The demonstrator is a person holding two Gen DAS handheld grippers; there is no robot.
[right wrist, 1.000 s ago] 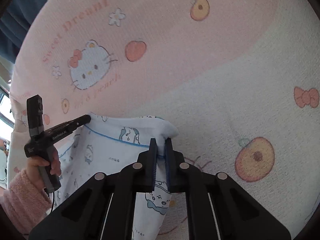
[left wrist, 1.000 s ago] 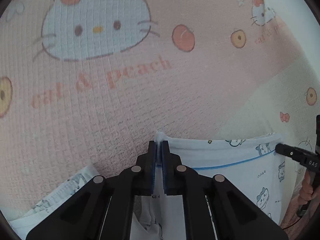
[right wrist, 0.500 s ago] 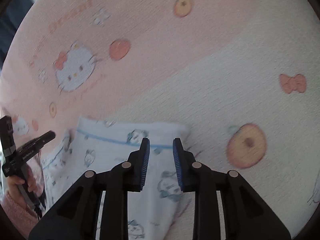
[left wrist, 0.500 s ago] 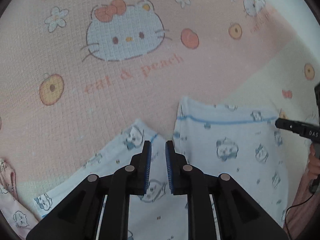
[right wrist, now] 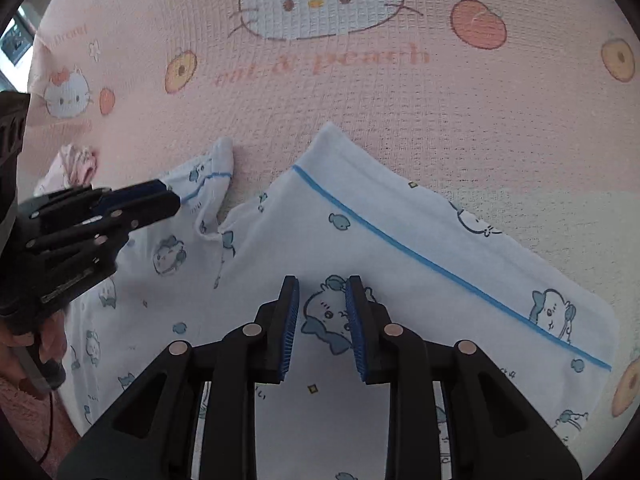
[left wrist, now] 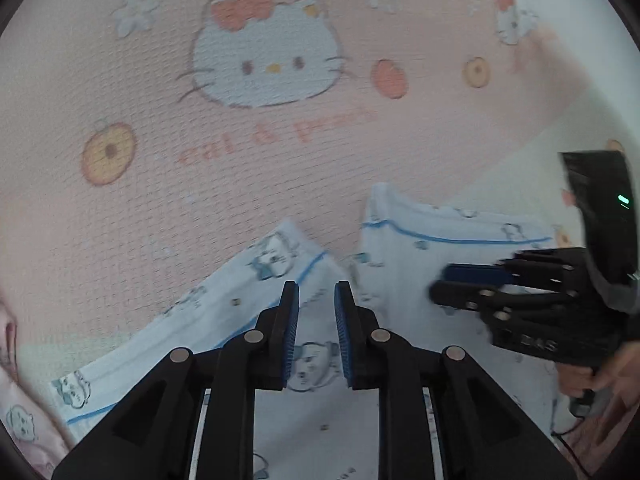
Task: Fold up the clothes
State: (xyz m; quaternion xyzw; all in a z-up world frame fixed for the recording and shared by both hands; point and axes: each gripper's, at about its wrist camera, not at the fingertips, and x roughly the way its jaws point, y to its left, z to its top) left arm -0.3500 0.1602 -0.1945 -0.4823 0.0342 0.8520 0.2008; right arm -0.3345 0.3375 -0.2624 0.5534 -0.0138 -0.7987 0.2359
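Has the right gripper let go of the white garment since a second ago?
Yes. The right gripper now hangs open above the white garment, pulled back from the hem it pinched.

A pink waffle-textured blanket point(left wrist: 168, 184) fills nearly the whole background, printed with a large white cat face with an orange-red bow point(left wrist: 266, 62), orange peaches point(left wrist: 109, 153), small white flowers point(left wrist: 134, 14) and faded lettering. Toward the right it changes to a cream band point(right wrist: 560, 220) with the same fruit print. At the upper left edge of the right wrist view, a bright sliver of room point(right wrist: 16, 42) shows beyond the blanket, too small to identify. Light is soft and even.
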